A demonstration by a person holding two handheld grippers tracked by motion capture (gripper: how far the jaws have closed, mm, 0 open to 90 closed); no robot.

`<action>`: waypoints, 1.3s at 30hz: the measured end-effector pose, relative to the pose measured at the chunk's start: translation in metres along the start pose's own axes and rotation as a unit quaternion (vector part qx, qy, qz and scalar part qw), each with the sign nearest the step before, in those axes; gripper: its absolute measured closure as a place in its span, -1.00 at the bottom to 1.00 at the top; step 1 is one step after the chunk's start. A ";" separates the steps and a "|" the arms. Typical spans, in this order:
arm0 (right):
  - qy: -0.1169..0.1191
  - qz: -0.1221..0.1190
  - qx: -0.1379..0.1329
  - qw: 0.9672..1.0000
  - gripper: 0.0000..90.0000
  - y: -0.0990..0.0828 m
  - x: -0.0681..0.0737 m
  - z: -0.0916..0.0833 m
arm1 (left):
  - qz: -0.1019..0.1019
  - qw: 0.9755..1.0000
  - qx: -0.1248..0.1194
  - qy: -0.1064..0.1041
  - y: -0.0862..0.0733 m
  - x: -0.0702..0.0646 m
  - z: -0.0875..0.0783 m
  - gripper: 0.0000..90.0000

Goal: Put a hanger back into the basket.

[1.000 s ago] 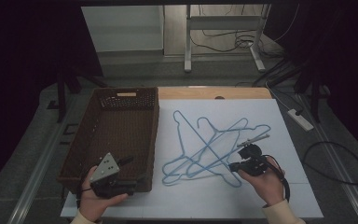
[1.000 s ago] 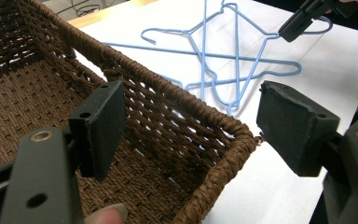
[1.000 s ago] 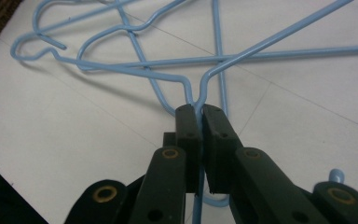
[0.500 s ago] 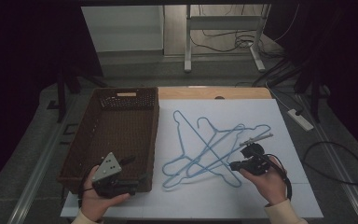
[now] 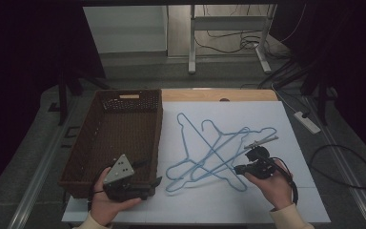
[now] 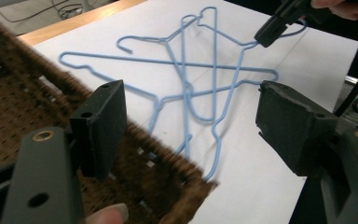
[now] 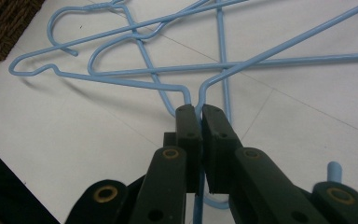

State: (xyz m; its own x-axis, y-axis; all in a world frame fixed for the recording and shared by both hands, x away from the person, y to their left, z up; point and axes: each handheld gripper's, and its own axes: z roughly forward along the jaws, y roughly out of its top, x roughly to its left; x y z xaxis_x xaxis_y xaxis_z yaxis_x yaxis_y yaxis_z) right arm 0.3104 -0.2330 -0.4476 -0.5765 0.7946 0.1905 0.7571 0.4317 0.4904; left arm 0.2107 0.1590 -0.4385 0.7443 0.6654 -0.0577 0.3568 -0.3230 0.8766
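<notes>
A blue wire hanger lying tangled with others on the white sheet is being pinched at its neck by the right gripper, while the left gripper is being held wide open and empty over the basket corner, so a lift clear of the tangle is judged due next.

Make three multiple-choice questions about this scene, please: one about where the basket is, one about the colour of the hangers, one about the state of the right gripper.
1. Where is the brown basket?
A. left of the hangers
B. right of the hangers
C. on top of the hangers

2. What colour are the wire hangers?
A. red
B. light blue
C. black

3. What is the right gripper doing?
A. standing wide open
B. clamping a hanger wire
C. holding the basket

Answers:
1 A, the high view shows it on the table's left side.
2 B, all the wires are light blue.
3 B, the right gripper view shows its jaws shut on a wire.
</notes>
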 end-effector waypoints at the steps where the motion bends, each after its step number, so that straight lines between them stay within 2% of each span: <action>1: 0.000 0.000 0.000 1.000 0.91 0.000 0.000 0.000 | 0.000 1.000 0.000 -0.003 0.002 -0.002 0.003 -0.43; 6: 0.000 0.000 0.001 1.000 0.91 0.001 0.000 -0.001 | 0.008 1.000 0.011 -0.013 0.012 -0.012 0.015 -0.42; 7: 0.000 0.000 0.001 1.000 0.91 0.001 0.001 -0.001 | 0.017 1.000 0.021 -0.016 0.017 -0.019 0.024 -0.42; 10: 0.000 -0.001 0.001 1.000 0.91 0.001 0.001 -0.002 | 0.023 0.999 0.029 -0.027 0.021 -0.027 0.033 -0.42; 18: 0.002 -0.002 0.001 1.000 0.91 0.001 0.002 -0.002 | 0.037 0.995 0.066 -0.061 0.031 -0.047 0.066 -0.43; 23: 0.002 -0.002 0.002 1.000 0.91 0.001 0.002 -0.002 | 0.037 0.994 0.077 -0.067 0.033 -0.052 0.082 -0.42; 29: 0.003 -0.004 0.004 1.000 0.91 0.001 0.003 -0.002 | 0.045 0.990 0.102 -0.084 0.036 -0.061 0.111 -0.42; 30: 0.003 -0.004 0.004 1.000 0.91 0.001 0.003 -0.002 | 0.045 0.990 0.102 -0.084 0.036 -0.061 0.111 -0.42; 32: 0.003 -0.006 0.005 1.000 0.91 0.001 0.003 -0.001 | 0.045 0.989 0.109 -0.084 0.037 -0.062 0.124 -0.41; 39: 0.003 -0.007 0.005 1.000 0.91 0.001 0.004 -0.002 | 0.048 0.987 0.128 -0.083 0.035 -0.061 0.148 -0.38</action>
State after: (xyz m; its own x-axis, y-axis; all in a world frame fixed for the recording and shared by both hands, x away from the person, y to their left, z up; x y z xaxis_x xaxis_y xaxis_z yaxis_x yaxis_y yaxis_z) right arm 0.3086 -0.2298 -0.4448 -0.5894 0.7856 0.1884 0.7516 0.4478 0.4842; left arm 0.2615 0.0076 -0.4746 0.8566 0.5102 -0.0771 0.3956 -0.5533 0.7330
